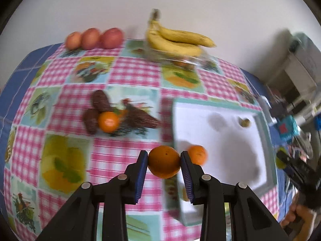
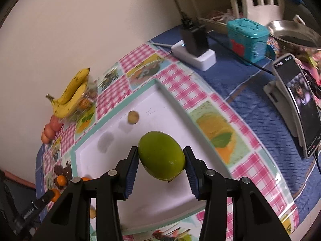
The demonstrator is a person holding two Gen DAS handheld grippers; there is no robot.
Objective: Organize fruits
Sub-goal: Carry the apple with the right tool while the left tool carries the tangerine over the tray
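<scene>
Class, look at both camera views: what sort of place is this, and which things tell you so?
Probably a home dining or kitchen table: a fruit-print checked tablecloth, bananas over a glass bowl, and a phone on a stand beside a charger.

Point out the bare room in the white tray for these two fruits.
The white tray is mostly bare. The broad middle, between the small yellowish fruit near the far rim and the near rim, lies open under the green fruit in the right gripper. The left gripper holds an orange beside the small orange at the tray's left edge; that spot is tighter.
</scene>
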